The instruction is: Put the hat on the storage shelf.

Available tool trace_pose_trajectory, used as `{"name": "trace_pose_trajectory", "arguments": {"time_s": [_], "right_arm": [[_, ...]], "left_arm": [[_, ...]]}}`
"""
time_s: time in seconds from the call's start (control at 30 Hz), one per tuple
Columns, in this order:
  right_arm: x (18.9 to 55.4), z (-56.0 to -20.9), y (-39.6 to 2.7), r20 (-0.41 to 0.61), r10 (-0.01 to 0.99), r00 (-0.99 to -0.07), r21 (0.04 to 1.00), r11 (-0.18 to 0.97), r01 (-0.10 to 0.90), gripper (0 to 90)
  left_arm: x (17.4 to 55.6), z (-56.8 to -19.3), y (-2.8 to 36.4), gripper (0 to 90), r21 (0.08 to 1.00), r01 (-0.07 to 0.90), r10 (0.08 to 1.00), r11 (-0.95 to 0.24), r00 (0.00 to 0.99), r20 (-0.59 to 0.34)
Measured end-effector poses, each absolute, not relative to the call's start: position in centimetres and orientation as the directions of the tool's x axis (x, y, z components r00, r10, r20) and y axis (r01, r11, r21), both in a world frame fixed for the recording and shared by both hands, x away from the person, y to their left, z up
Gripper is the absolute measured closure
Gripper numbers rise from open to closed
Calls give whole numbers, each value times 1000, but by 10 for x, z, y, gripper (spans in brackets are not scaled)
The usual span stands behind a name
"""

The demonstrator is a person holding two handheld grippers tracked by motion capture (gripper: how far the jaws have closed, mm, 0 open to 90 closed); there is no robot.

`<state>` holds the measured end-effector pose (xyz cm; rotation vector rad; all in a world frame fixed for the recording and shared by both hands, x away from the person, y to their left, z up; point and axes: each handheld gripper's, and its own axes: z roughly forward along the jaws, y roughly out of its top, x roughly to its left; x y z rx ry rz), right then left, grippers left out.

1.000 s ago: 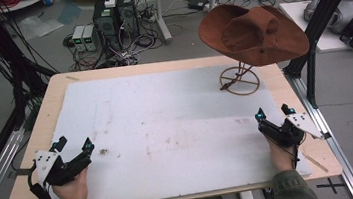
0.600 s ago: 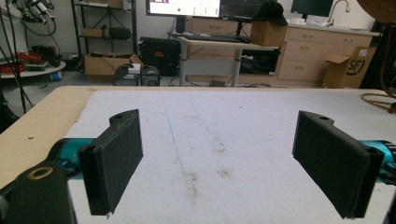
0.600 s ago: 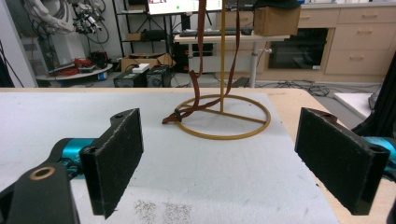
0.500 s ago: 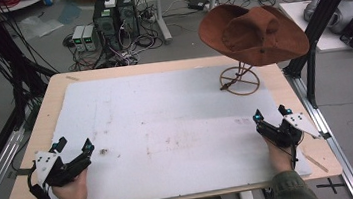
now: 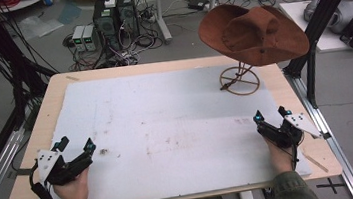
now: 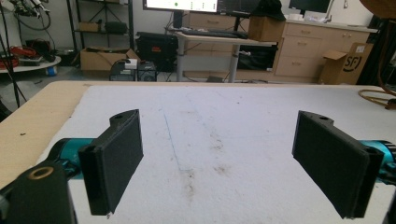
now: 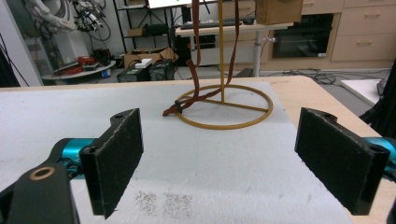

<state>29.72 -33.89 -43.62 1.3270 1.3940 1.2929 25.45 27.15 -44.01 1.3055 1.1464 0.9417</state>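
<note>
While perched on wire stand (image 5: 239,78) at table's far right, brown hat (image 5: 253,34) sits tilted, clear of both grippers. Leather strap (image 7: 196,56) hangs down stand's post to ring base (seen in right gripper view). Right gripper (image 5: 271,116) near stand, low over white mat (image 5: 168,130), jaws wide apart, nothing between. Left gripper (image 5: 75,144) at near left corner, well apart from hat, jaws likewise spread, empty.

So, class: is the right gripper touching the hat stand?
Apart. The right gripper view shows bare table between the open right gripper and the hat stand.
</note>
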Motion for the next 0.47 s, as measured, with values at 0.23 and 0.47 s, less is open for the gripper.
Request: {"name": "trace_pose_trajectory", "arguments": {"time_s": [0.23, 0.47], "right_arm": [[297, -438, -339, 98, 985, -138, 981, -73, 180, 146], [297, -437, -340, 110, 979, -174, 978, -75, 197, 122]], "left_arm": [[257, -441, 274, 164, 990, 113, 969, 87, 219, -110], [262, -442, 279, 158, 983, 160, 955, 91, 266, -132]]}}
